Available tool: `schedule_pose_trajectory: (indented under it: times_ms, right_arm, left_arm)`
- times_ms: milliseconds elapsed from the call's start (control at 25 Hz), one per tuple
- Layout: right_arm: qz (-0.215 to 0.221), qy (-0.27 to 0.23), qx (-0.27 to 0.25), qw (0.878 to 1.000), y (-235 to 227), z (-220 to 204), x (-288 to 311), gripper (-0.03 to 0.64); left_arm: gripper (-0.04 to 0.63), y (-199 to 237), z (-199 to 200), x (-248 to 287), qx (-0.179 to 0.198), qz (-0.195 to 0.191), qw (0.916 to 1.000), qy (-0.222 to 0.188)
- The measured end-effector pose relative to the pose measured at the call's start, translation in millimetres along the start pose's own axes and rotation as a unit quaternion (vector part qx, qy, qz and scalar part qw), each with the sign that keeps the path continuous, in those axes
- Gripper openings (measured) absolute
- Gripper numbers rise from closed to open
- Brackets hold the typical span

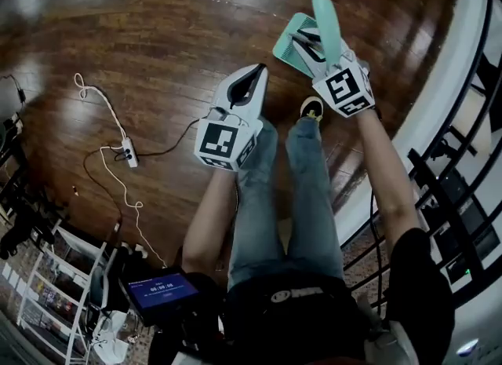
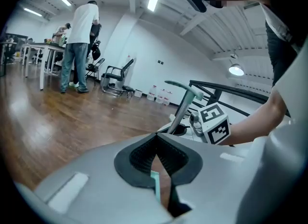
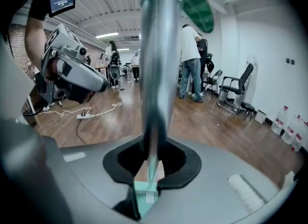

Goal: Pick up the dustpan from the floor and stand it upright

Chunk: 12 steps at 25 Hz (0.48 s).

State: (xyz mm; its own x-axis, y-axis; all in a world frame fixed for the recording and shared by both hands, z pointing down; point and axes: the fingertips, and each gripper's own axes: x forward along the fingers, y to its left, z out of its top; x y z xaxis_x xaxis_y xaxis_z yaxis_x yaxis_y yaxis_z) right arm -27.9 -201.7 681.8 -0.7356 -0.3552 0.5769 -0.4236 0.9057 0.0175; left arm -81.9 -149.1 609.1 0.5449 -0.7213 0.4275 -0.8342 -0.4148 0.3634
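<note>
Both claws are shut. My right claw is clenched on the dustpan's metal pole, teal grip on top and pan below my tips, held above the wooden floor. My left claw is beside it, clenched on nothing.

Both your arms stretch forward: your left claw is pinched shut and empty, your right claw clamped on the dustpan's handle.
</note>
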Motion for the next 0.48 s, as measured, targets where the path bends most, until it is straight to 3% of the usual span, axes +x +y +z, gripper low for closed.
schedule_pose_trajectory:
  times_ms: [160,280,480]
  right_arm:
    - [-0.025,-0.077,0.028,0.996,-14,10,-27,0.069]
    - [-0.045,-0.145,0.061,0.987,-23,19,-31,0.071]
    - [-0.026,-0.198,0.083,0.976,-16,30,-5,0.069]
  left_arm:
    - [0.02,-30,11,18,0.038,-0.03,0.9988,0.005]
    - [0.02,-46,8,26,0.061,-0.048,0.9967,0.02]
    - [0.02,-57,3,28,0.09,-0.051,0.9938,0.042]
